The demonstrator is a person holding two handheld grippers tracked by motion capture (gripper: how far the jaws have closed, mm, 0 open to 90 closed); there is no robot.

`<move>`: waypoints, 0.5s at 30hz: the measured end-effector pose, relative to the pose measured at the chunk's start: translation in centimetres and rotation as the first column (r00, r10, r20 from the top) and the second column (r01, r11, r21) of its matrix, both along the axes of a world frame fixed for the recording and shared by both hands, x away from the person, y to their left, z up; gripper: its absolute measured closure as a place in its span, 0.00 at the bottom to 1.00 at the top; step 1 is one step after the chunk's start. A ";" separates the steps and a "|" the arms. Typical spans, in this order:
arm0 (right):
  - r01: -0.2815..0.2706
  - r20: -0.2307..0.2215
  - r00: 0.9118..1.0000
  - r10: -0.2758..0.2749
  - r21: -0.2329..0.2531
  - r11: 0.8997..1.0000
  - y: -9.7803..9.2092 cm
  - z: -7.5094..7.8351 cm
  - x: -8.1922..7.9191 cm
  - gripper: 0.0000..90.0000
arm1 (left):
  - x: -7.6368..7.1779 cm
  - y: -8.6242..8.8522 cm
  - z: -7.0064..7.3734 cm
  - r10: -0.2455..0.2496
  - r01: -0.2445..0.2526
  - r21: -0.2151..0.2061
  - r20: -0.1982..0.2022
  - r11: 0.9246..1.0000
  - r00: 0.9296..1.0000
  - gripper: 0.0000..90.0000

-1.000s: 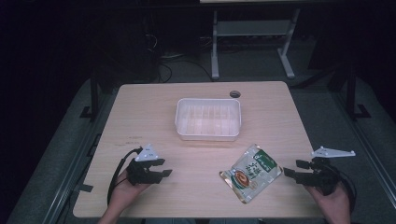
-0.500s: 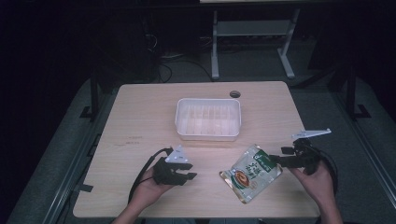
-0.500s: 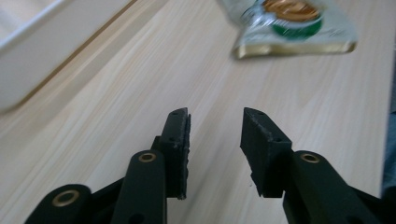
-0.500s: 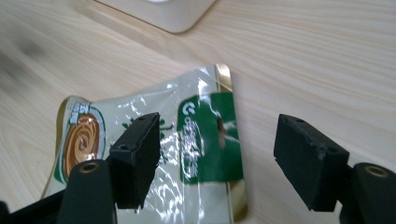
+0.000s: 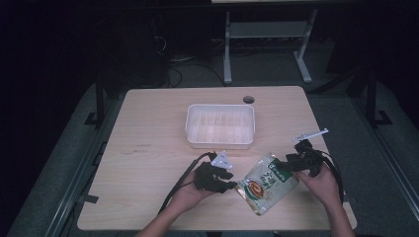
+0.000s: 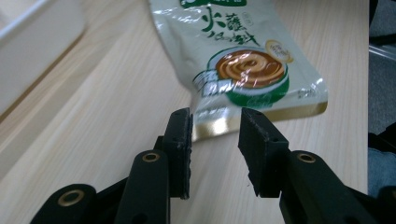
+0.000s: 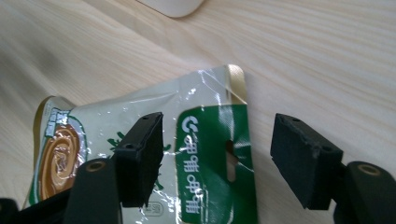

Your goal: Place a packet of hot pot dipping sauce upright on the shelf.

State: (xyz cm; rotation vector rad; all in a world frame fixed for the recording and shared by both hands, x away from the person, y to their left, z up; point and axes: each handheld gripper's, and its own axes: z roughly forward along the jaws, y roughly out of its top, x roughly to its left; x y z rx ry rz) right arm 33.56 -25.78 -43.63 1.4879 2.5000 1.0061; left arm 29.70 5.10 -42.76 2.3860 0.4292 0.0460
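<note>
Sauce pouch flat on table, near front edge, just in front of white tray. Left claw open, empty, lined up on gold bottom seam. Right claw wide open, empty, over green header. Best to close squarely on seams, not filled belly; lift level.

Bare table left of tray

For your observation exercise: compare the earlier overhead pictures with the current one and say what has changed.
Both grippers moved inward to the sauce packet: the left gripper to its near-left end, the right gripper over its green top end. Both are open; neither grips it. The packet and the white tray stayed put.
</note>
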 end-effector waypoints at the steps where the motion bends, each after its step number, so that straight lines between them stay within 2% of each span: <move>1: 0.006 -0.006 1.000 -0.006 0.007 1.000 -0.3 -0.2 0.0 0.39 | 0.0 -0.4 -0.1 -0.004 0.004 0.009 0.005 1.000 1.000 0.71; 3: 0.019 -0.030 0.999 -0.018 0.027 0.999 -0.9 -0.8 0.0 0.39 | 0.1 -2.1 -0.3 -0.021 0.021 0.035 0.002 0.999 1.000 0.71; 4: 0.019 -0.041 0.999 -0.018 0.024 1.000 -1.0 -0.9 0.1 0.40 | 0.1 -2.1 -0.3 -0.021 0.021 0.035 0.002 0.999 1.000 0.71; 6: 0.017 -0.043 0.999 -0.016 0.013 1.000 -1.0 -1.1 0.0 0.40 | 0.2 -3.4 -0.5 -0.031 0.031 0.063 0.009 0.998 0.999 0.71; 8: 0.009 -0.043 0.999 -0.009 0.016 1.000 -1.1 -1.1 0.1 0.41 | 0.3 -3.7 -0.7 -0.031 0.030 0.070 0.007 0.997 1.000 0.71; 9: 0.008 -0.045 0.999 -0.007 0.014 1.000 -1.1 -1.2 0.1 0.41 | 0.3 -4.2 -0.9 -0.031 0.030 0.091 0.008 0.995 0.999 0.71; 13: 0.003 -0.051 0.999 -0.002 0.017 1.000 -1.1 -1.4 0.1 0.42 | 0.5 -4.4 -1.0 -0.028 0.028 0.091 0.001 0.995 1.000 0.72; 15: 0.000 -0.070 0.998 0.002 0.033 0.999 -1.2 -1.9 0.1 0.43 | 0.5 -4.4 -1.0 -0.031 0.030 0.094 0.003 0.995 1.000 0.72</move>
